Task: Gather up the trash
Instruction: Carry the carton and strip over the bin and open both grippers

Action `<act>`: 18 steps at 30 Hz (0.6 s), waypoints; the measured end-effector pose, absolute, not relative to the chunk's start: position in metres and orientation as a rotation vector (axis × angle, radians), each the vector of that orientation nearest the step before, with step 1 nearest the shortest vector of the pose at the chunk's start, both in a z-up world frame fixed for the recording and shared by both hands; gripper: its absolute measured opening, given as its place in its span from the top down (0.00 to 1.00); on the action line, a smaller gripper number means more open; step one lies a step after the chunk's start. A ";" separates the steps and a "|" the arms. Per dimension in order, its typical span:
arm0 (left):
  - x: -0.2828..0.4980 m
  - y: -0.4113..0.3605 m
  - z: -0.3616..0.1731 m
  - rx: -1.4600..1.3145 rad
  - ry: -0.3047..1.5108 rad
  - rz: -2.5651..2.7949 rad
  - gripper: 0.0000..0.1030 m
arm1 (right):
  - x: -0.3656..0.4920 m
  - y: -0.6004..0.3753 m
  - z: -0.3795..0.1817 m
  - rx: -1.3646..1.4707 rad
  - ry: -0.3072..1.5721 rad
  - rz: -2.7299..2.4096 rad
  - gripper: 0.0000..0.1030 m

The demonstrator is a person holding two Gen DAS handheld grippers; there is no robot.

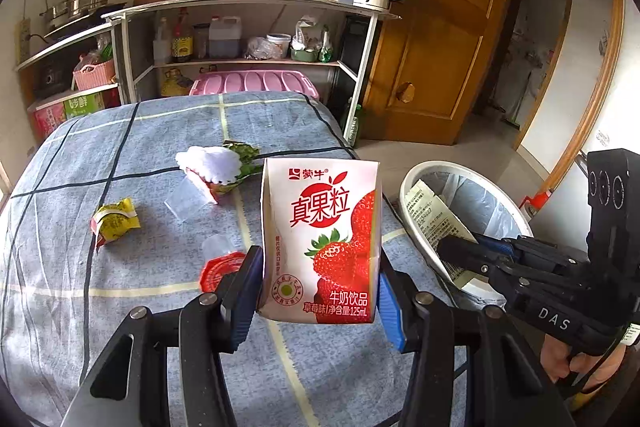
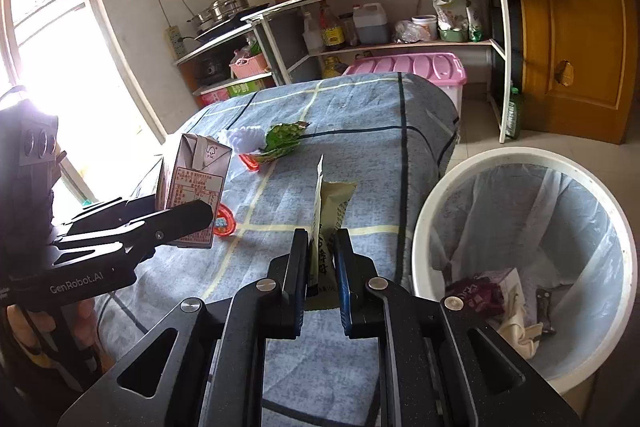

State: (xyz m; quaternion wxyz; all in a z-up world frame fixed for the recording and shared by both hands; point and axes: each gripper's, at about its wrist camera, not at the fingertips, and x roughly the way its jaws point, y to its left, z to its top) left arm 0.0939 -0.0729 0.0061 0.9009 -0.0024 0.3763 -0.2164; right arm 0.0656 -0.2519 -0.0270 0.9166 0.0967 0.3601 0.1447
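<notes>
Bright window (image 2: 52, 39), cluttered shelves (image 1: 256, 27), wooden door (image 1: 444, 27)

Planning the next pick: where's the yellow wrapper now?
Left wrist view: the yellow wrapper lies on the tablecloth, left of the held milk carton, beyond the red lid.

Snack wrapper (image 2: 325, 227) pinched upright between right gripper (image 2: 322, 279) fingers (image 2: 297, 275), beside trash bin (image 2: 520, 163).

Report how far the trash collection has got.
Done: some wrappers already lie at the bottom of the lined bin.

In hand: the left gripper is shut on the strawberry milk carton; the right gripper is shut on a flat snack wrapper, neither yet over the bin.

Left on the table: yellow wrapper, red lid, clear plastic cup, white paper liner, green wrapper.
</notes>
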 end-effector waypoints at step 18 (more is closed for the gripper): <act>0.104 -0.185 0.001 0.083 0.797 -0.611 0.49 | 0.044 -0.349 -0.030 0.257 0.731 0.035 0.86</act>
